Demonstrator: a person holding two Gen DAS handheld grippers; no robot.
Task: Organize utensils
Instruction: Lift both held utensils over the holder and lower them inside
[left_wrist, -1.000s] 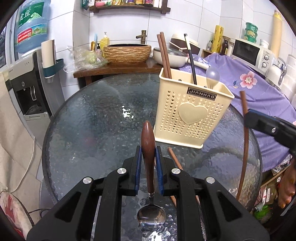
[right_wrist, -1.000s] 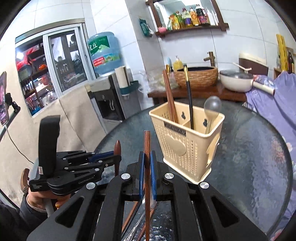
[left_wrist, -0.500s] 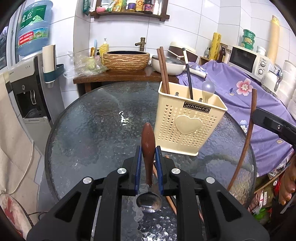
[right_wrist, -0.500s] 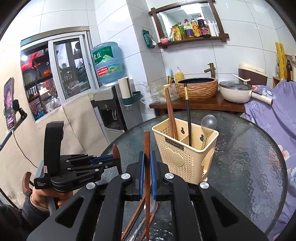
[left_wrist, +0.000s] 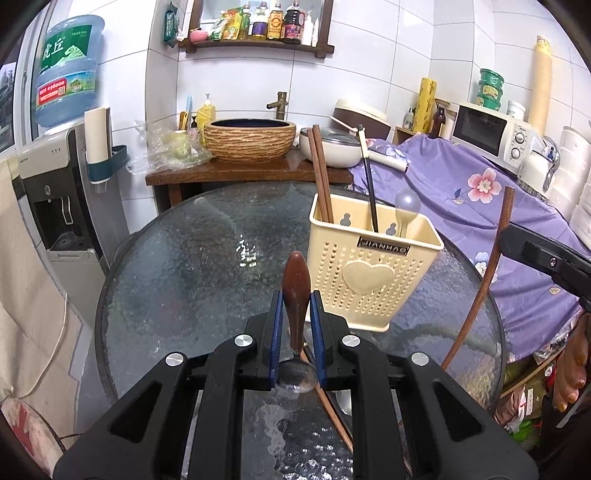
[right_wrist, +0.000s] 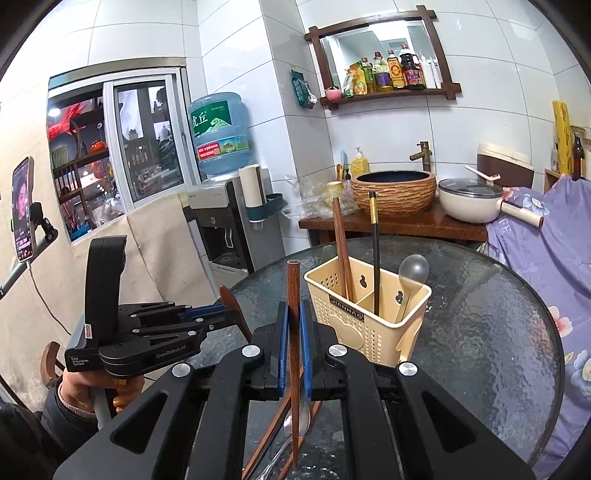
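A cream utensil holder (left_wrist: 373, 273) (right_wrist: 365, 314) stands on the round glass table (left_wrist: 184, 266). It holds brown chopsticks (left_wrist: 320, 173), a black chopstick (left_wrist: 369, 184) and a clear spoon (left_wrist: 406, 206). My left gripper (left_wrist: 296, 306) is shut on a wooden-handled spoon (left_wrist: 295, 291), handle up, bowl down. My right gripper (right_wrist: 294, 325) is shut on a brown chopstick (right_wrist: 293, 295), held upright; it also shows at the right of the left wrist view (left_wrist: 491, 258). Both are raised above the table, in front of the holder. More chopsticks (left_wrist: 332, 413) and a metal spoon (right_wrist: 295, 421) lie on the glass below.
A wooden side table (left_wrist: 251, 171) with a woven basin (left_wrist: 249, 138) and a pot (left_wrist: 332, 147) stands behind. A water dispenser (left_wrist: 55, 192) is at the left. A purple-covered counter (left_wrist: 480, 192) with a microwave (left_wrist: 491, 133) is at the right.
Both grippers have risen and drawn back from the holder, carrying the spoon and the chopstick with them. The holder looks smaller and lower in both views.
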